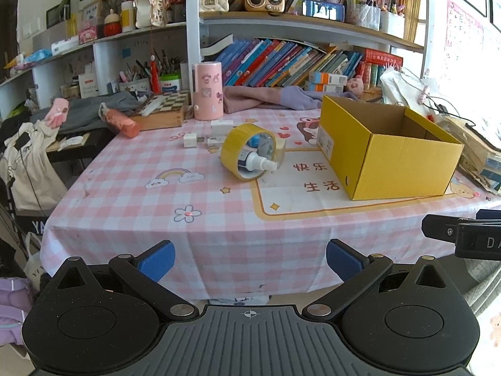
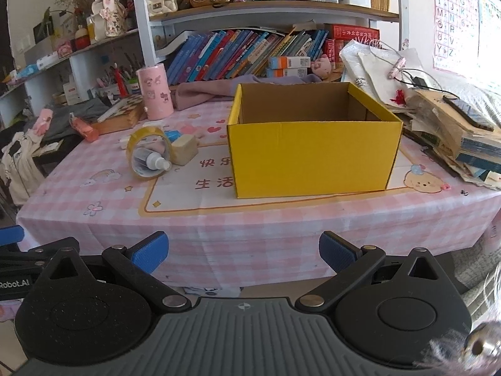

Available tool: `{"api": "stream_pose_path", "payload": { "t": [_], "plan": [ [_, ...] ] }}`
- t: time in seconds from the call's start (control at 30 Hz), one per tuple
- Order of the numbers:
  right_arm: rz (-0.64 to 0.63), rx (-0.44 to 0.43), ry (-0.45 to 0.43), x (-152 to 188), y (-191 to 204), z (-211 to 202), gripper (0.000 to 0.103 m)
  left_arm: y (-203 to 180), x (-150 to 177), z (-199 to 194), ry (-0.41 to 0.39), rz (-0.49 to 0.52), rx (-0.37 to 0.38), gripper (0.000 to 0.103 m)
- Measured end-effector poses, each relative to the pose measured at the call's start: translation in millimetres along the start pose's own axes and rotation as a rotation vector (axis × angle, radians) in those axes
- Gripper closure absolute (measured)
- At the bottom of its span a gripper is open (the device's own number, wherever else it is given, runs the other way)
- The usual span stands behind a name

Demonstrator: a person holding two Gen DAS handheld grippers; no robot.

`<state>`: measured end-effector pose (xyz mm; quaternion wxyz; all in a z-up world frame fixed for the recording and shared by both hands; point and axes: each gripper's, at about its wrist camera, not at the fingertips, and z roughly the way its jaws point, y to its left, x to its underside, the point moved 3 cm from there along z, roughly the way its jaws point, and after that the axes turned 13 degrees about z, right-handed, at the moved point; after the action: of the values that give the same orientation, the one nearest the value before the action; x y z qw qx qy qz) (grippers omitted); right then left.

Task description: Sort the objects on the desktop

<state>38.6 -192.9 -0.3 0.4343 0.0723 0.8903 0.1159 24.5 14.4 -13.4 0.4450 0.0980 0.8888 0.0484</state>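
While both tools hang short of the table edge, we judge the sorting not yet begun. At left, our left gripper (image 1: 250, 261) stands released and empty; the tape roll (image 1: 249, 152) lies ahead with a spray bottle (image 1: 258, 161) poking through it, white adapters (image 1: 203, 139) just behind. The next move likely calls for reaching one of these 3. Further right, the yellow box (image 2: 313, 153) sits open before our released right gripper (image 2: 243, 252). A pink checked tablecloth (image 2: 281, 225) covers the desk; crowded bookshelves (image 2: 250, 53) stand behind.

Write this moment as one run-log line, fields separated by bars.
left hand-held gripper open, empty | right hand-held gripper open, empty | yellow box empty | tape roll on table, spray bottle through it
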Motion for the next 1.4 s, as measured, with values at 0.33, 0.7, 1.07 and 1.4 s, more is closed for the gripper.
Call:
{"api": "stream_pose_path", "payload": {
  "t": [0.33,0.7,1.07,1.4],
  "plan": [
    [0.0,0.013,-0.006,0.5,-1.5,-0.8,0.0,0.2,0.6,1.5,0.006,-0.006,0.02,0.0],
    [-0.004,0.015,0.003,2.1,-2.2,1.0,0.0,4.0,2.4,4.9,0.02,-0.014,0.021,0.0],
    [0.007,-0.003,0.045,2.3,6.2,12.4,0.0,13.1,6.9,11.7,0.048,-0.017,0.023,0.0],
    [-0.063,-0.045,0.064,3.9,34.8,21.4,0.0,28.1,8.6,9.8,0.035,-0.008,-0.002,0.0]
  ]
}}
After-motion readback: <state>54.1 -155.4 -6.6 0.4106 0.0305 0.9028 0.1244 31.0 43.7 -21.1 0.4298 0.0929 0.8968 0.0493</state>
